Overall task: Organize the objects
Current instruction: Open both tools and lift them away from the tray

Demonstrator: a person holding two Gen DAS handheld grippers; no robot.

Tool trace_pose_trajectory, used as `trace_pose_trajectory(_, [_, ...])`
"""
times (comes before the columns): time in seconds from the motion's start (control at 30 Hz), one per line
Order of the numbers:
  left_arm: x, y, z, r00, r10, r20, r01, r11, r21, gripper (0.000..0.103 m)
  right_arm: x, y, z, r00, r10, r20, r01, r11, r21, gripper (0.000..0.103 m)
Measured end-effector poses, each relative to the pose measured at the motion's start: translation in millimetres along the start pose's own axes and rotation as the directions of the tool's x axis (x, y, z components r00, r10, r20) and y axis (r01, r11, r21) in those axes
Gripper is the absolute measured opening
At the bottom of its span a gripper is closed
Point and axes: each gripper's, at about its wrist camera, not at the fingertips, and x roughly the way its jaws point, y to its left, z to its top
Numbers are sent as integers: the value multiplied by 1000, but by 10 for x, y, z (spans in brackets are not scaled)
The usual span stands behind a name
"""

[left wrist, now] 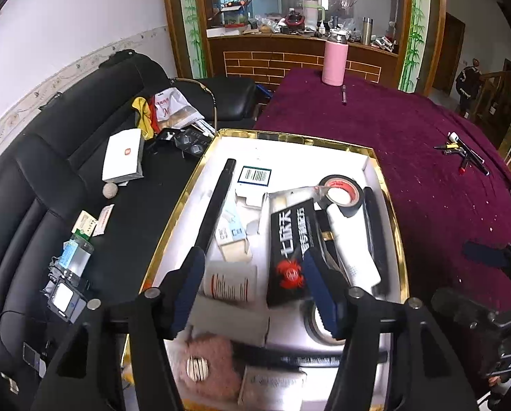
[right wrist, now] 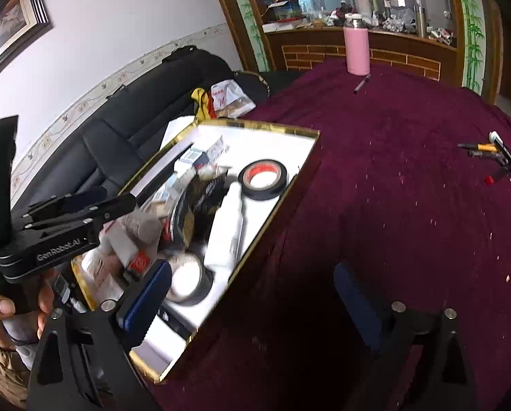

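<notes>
I hold both tongs released: the left tongs [left wrist: 255, 287] hover empty over the gold-rimmed white cardboard box [left wrist: 289, 136] where the collected clutter lies, the right tongs [right wrist: 252, 308] beside it over the maroon tabletop [right wrist: 409, 178], free for the loose pens [right wrist: 495, 152].

Glossy gold-foil rim on white card box [left wrist: 380, 171], matt plum velvety tablecloth [left wrist: 409, 130], shiny black leather sofa [left wrist: 33, 178], glossy tape roll [left wrist: 341, 193]
</notes>
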Motion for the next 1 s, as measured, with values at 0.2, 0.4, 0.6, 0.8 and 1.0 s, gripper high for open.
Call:
trace_pose_trajectory(0.2, [-178,-57,-179,999,41,25,-40,999,-23,71,-75,94,-207,1000,15,-23,-17,997,-72,103])
trace_pose_trajectory(0.4, [-292,-99,-329,997,53,48,-49,996,-75,83,-196,200,-332,999,41,-1,-40,992,-121,103])
trace_pose_trajectory(0.6, [-364,-120,-442,984,149,96,-140,985,-97,85,-266,236,-433,999,40,12,-38,989,-145,103])
trace_pose_trajectory(0.8, [-419,-116,-505,976,187,109,-175,978,-112,85,-312,190,-472,999,32,18,-29,990,-138,103])
trace_pose_trajectory(1.0, [-474,-180,-515,977,180,112,-168,980,-107,85,-353,183,-473,999,34,27,-30,990,-135,103])
